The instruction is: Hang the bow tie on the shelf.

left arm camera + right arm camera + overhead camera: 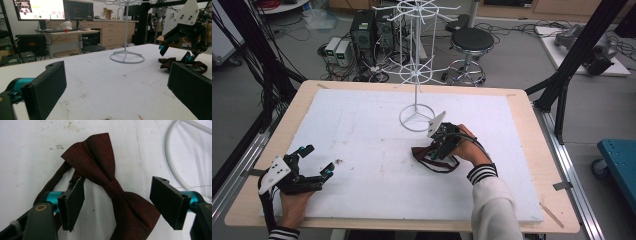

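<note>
A dark red bow tie [100, 157] with a strap [53, 180] lies flat on the white foam board [362, 130]. My right gripper [117, 192] hangs open just above it, one jaw on each side of the tie's knot, not closed on it. From above, that right gripper [438, 149] covers part of the bow tie [424, 156] near the board's middle. My left gripper [318, 159] rests open at the board's near left corner, nothing between its jaws. In the left gripper view, its open left gripper [117, 92] faces the bow tie [168, 62] and the right gripper [185, 42].
A white wire display rack [416, 75] stands on a ring base [416, 119] just behind the bow tie; the ring [172, 170] curves close to the right jaw. Wooden table edge [532, 150] frames the board. A stool [471, 42] and computers [362, 30] stand beyond the table.
</note>
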### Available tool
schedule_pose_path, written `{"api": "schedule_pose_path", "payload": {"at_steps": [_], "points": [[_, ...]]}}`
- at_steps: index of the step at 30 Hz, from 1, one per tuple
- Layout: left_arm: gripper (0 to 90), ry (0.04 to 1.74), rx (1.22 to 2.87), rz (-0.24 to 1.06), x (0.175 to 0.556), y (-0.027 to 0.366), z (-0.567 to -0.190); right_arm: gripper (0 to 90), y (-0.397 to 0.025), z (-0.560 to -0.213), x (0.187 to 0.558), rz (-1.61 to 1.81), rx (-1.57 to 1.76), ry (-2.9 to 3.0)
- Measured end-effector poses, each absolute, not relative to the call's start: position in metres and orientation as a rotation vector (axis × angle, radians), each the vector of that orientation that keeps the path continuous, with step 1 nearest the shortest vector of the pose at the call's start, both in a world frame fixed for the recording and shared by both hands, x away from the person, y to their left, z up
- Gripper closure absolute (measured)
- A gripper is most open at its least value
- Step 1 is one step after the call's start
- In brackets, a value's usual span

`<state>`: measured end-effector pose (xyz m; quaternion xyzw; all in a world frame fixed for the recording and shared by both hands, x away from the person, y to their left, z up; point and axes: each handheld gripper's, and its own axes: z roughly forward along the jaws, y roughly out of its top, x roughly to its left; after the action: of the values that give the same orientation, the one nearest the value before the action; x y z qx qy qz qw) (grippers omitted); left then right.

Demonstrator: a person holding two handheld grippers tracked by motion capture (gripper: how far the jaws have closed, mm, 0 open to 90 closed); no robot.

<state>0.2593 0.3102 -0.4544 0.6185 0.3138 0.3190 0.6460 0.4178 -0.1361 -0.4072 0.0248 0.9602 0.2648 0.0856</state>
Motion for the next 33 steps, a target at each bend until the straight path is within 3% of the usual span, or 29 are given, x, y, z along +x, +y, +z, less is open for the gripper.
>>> {"api": "schedule_pose_path", "payload": {"at_steps": [9,16,33], "points": [[2.6,0.713,1.407,0.726,0.259,0.310,-0.455,39.1,-0.131,-0.413,0.418,0.742,0.033,2.897],[2.6,0.712,1.407,0.727,0.259,0.310,-0.455,73.3,-0.126,-0.412,0.416,0.612,-0.059,2.896],[2.6,0.712,1.406,0.729,0.259,0.310,-0.455,76.2,-0.136,-0.394,0.414,0.753,-0.012,2.857]]}}
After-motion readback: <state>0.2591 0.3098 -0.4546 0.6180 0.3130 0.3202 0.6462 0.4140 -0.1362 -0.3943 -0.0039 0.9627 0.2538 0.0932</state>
